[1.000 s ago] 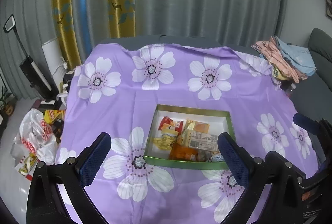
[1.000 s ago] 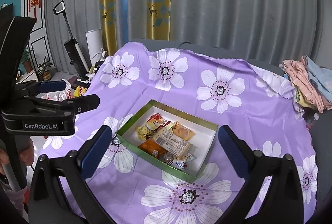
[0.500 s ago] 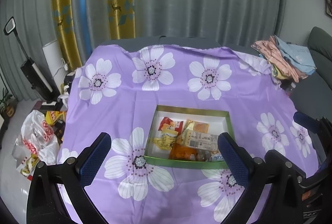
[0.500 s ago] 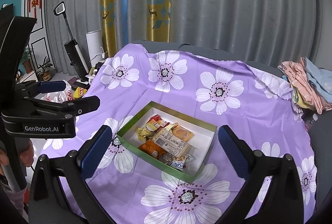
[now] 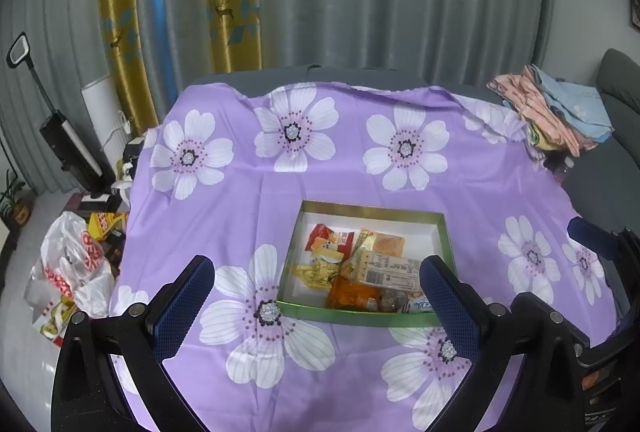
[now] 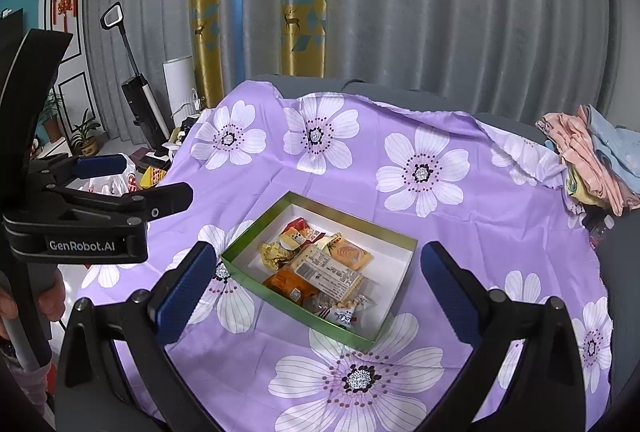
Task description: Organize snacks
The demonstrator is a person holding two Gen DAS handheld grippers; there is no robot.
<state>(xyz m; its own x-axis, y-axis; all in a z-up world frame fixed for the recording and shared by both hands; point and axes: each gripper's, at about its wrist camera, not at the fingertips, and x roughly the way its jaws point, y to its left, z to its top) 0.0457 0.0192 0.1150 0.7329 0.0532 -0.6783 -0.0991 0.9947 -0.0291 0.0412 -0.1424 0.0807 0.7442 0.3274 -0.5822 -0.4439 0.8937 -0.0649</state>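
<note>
Snacks are lying heaped in the green-rimmed box on the purple flowered cloth; none are showing loose on the cloth, so the gathering looks finished to me. The left gripper and right gripper are both hanging above, fingers spread wide, carrying nothing.

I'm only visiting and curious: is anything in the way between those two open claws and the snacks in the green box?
Nothing visible. Both the left gripper and the right gripper hang open above the purple flowered cloth, and the green box has no lid, so the snacks lie exposed from above.
</note>
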